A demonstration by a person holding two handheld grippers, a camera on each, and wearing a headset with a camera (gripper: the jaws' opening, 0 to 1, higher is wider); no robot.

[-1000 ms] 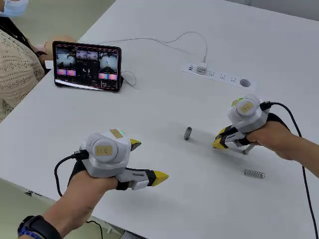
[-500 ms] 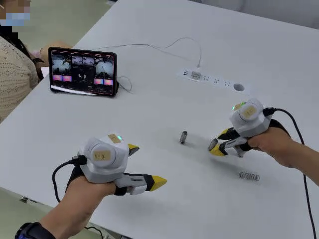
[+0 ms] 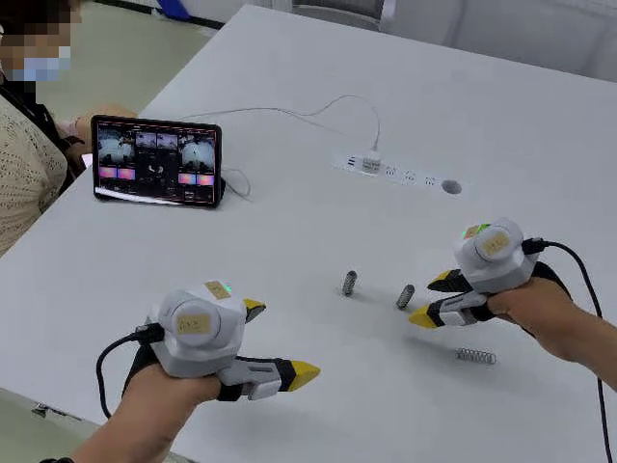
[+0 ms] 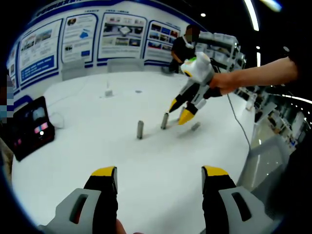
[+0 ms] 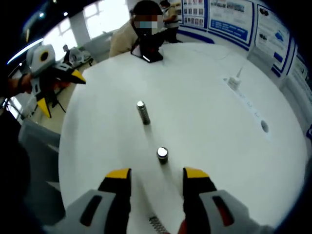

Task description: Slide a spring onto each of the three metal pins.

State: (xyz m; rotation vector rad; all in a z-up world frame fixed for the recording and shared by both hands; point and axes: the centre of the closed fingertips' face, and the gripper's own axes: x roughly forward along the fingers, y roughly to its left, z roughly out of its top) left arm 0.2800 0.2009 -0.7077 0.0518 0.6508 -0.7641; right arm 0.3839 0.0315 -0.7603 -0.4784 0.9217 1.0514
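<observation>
Left claw (image 3: 280, 340) hangs over the white bench (image 3: 289, 222), jaws wide apart, holding nothing. First pin (image 3: 349, 283) and second pin (image 3: 405, 296) stand upright mid-bench. Right claw (image 3: 431, 297) (jaws also apart, empty) is just beside the second pin. Loose spring (image 3: 475, 356) lies flat near it.

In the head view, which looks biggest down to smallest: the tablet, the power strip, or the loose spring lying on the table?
Tablet, then power strip, then loose spring. It lies nearer the camera yet looks smallest.
</observation>
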